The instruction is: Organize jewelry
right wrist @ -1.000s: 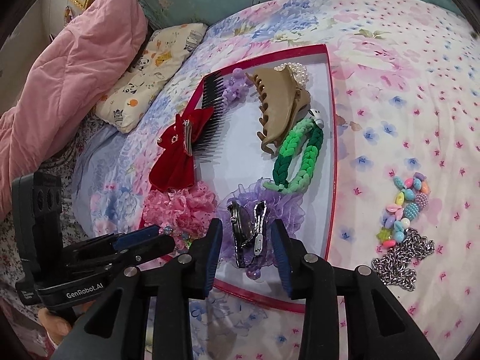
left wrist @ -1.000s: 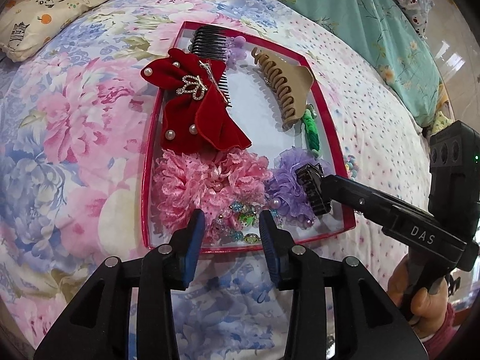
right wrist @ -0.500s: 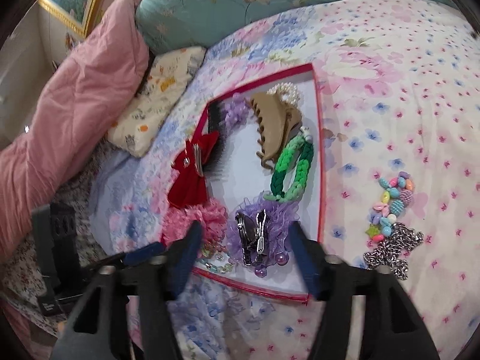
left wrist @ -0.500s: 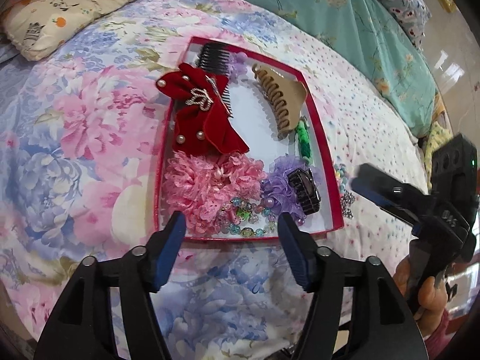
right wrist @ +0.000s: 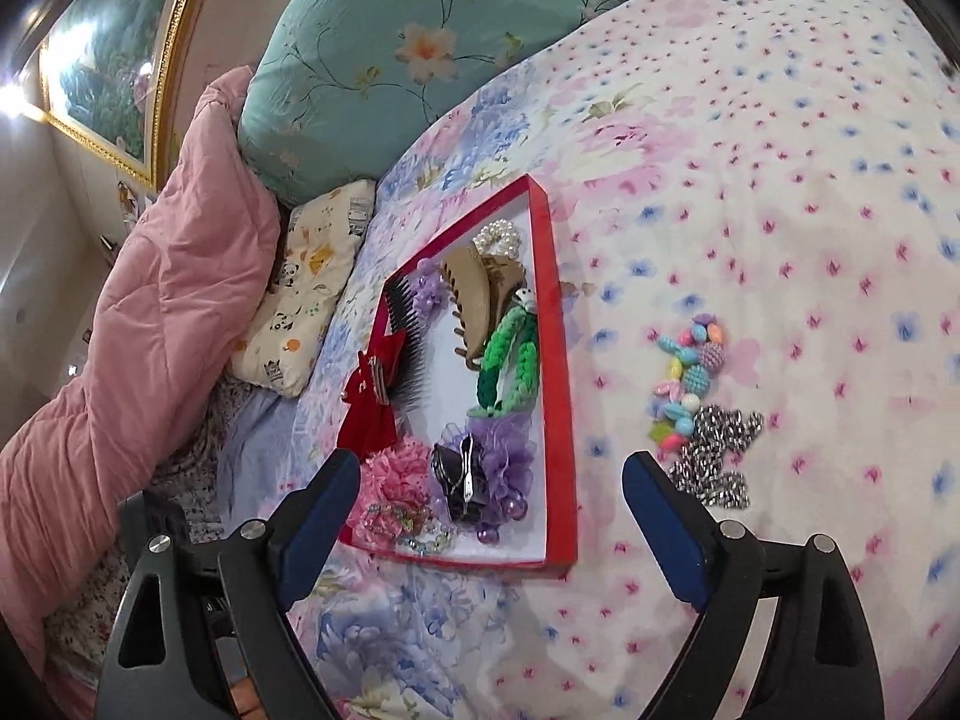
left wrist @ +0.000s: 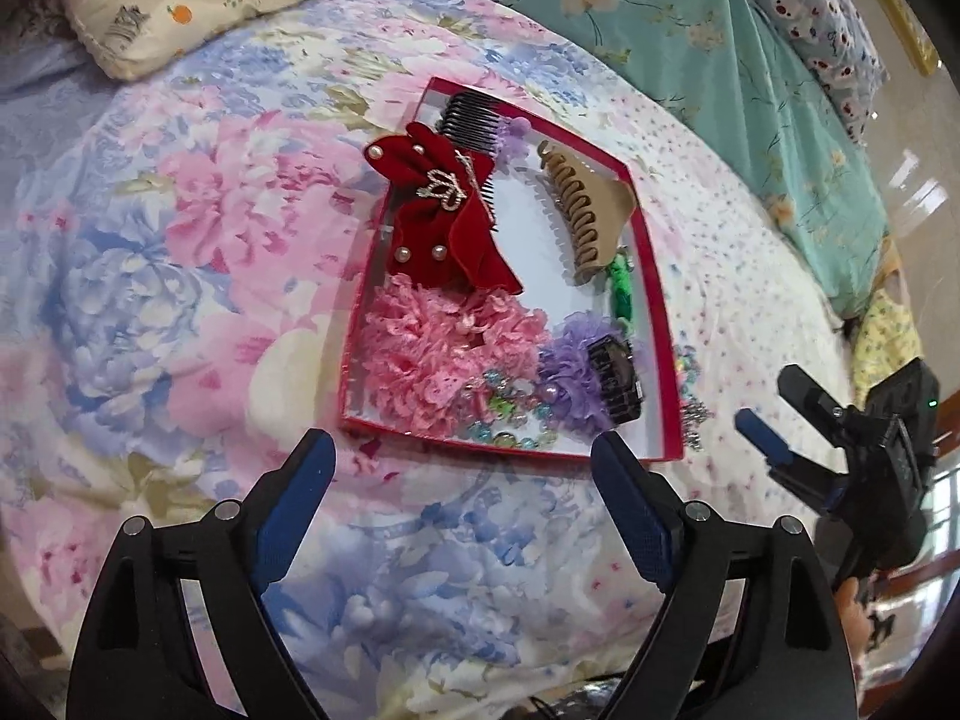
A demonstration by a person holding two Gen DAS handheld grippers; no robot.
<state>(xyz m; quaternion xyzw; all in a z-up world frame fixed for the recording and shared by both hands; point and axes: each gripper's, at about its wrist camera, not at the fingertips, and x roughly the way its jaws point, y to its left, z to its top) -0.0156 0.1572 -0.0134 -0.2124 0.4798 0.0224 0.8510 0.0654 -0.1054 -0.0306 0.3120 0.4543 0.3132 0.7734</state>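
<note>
Both grippers' fingers (left wrist: 312,462) wider, empty.

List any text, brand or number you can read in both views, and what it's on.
No text reads clearly in either view.
On the cartoon pillow: letter-like marks in its print, too blurred to read.
On the right gripper: no legible label shows on its body.

Right gripper (right wrist: 486,486) spread wide, jaws just been opening, nothing between. Red tray (right wrist: 555,360) on floral bedspread (right wrist: 750,180), black clip (right wrist: 459,477) atop purple scrunchie (right wrist: 510,456). Right: pastel beads (right wrist: 690,372), probably a chain (right wrist: 717,450).
</note>
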